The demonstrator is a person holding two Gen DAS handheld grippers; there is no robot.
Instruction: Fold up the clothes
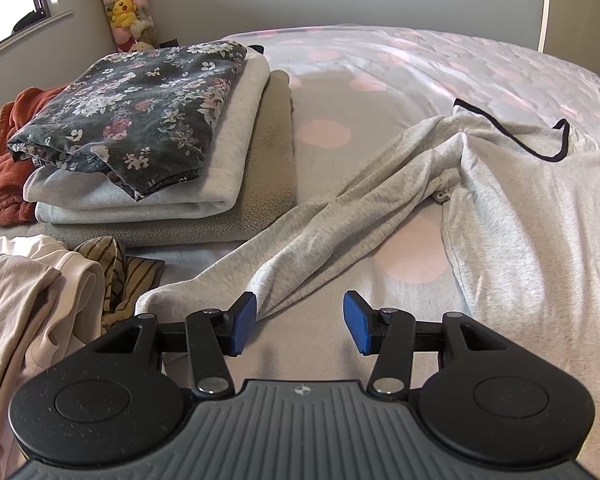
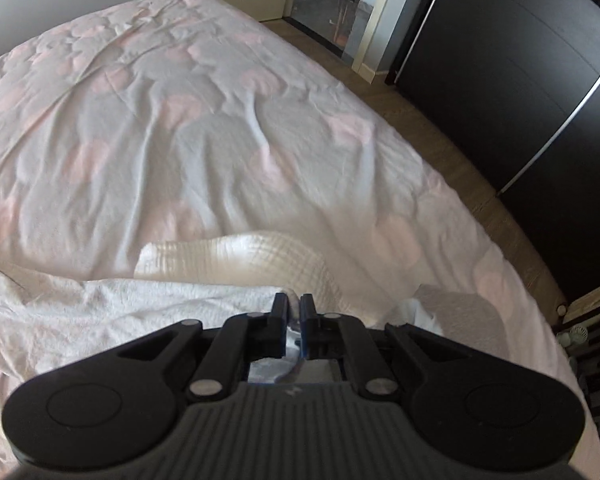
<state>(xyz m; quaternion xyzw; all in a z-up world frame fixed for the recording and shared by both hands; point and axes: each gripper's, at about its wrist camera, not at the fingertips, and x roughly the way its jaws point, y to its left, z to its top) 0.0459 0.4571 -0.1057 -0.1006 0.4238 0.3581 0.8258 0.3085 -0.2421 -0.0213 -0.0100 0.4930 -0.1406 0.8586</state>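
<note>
Left gripper (image 1: 300, 322): the blue pads (image 1: 244, 322) are spread wide apart and nothing is held between them. The left pad is seen just beside the trailing sleeve of a light grey sweatshirt (image 1: 500, 216), though contact cannot be confirmed. The sweatshirt is spread unfolded on the bedspread (image 1: 380, 68), its black-trimmed neckline (image 1: 540, 144) lying at the far end.

Right gripper (image 2: 296, 320): the jaws are drawn almost together and a fold of pale fabric (image 2: 294, 312) is pinched between them. A cream waffle-knit garment (image 2: 236, 256) is seen just beyond the fingertips, with crumpled white cloth (image 2: 100, 312) to its left.

Surface: a white bedspread printed with pink dots, wrinkled throughout.

Left of the sweatshirt, a folded stack is shown: a dark floral garment (image 1: 140, 112) on top, a grey garment (image 1: 228, 152) beneath, a beige fleece (image 1: 272, 184) at the base. A rust-red knit (image 1: 8, 160) lies behind the stack; cream clothes (image 1: 28, 300) and a striped piece (image 1: 116, 276) lie nearer the gripper.

Room: a window (image 1: 8, 0), a column of plush toys (image 1: 128, 4), a dark wardrobe (image 2: 520, 80) and wooden flooring (image 2: 440, 128) are visible beyond the bed.
</note>
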